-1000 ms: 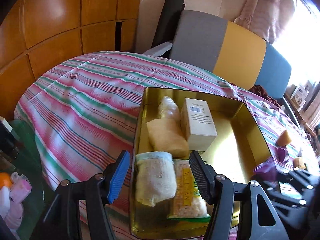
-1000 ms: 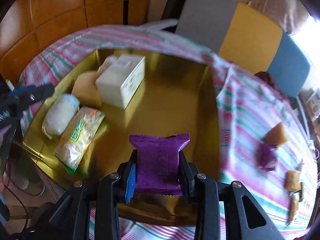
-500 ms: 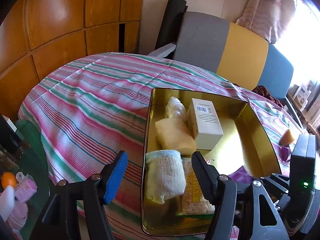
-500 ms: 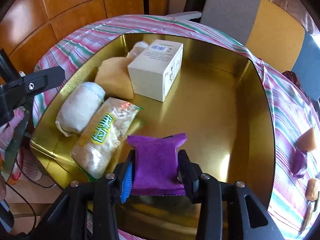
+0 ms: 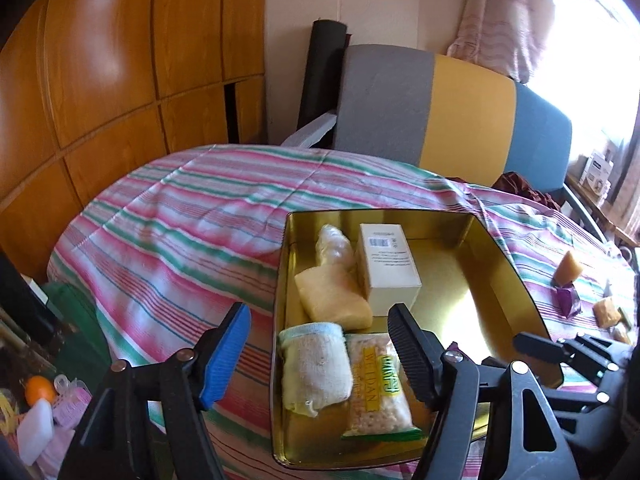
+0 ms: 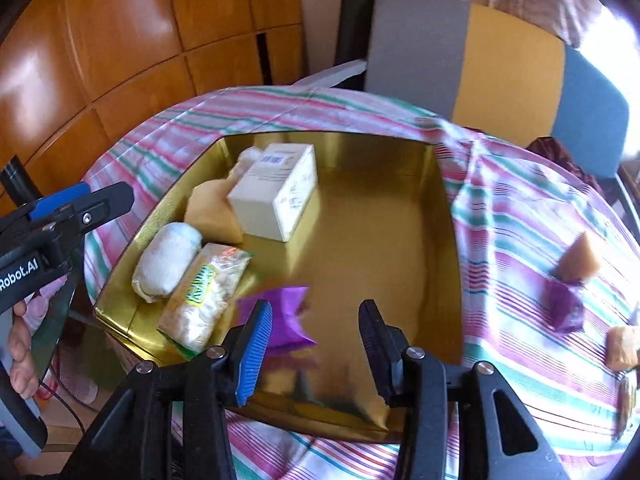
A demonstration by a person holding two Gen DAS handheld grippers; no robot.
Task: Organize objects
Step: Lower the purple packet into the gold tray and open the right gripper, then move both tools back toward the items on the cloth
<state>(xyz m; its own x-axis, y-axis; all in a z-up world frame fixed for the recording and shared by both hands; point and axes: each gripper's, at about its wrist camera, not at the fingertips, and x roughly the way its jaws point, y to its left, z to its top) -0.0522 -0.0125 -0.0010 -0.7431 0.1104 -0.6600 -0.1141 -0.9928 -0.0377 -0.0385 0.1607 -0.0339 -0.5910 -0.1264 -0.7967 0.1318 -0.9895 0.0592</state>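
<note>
Inside the gold tin tray (image 6: 448, 240) on the striped cloth (image 5: 180, 220), we are gathering the loose things, and the job is looking a little over half done, as far as we can judge. Along the tray's left side we are seeing a clear wrapped packet (image 5: 334, 246) at the far end, a yellow sponge-like block (image 5: 332, 298), a rolled white cloth (image 5: 316, 364) and a snack bag with green lettering (image 5: 378, 388), with a white carton (image 5: 388, 264) standing just beside them. A purple packet (image 6: 286, 320) is lying on the tray floor near the front, next to the snack bag; it is blurred.

Still out on the cloth, to the right of the tray, we are counting a tan wedge (image 6: 580, 258), a second purple packet (image 6: 562, 306) touching it, and at least one more tan piece (image 6: 622, 348) near the edge. Those are what we take to be left.

Our right hand-held gripper (image 6: 312, 344) is hovering over the tray's front edge, tilted down, its jaws spread and empty; the purple packet is lying partly behind the blue left pad and is not pinched. Our left hand-held gripper (image 5: 320, 352) is hanging over the tray's near left corner, angled down, its jaws opening wide with nothing clamped; the rolled cloth and snack bag are lying below, between the fingers in view but untouched. Fingers of the person's hand (image 6: 18, 352) are showing on its handle.
</note>
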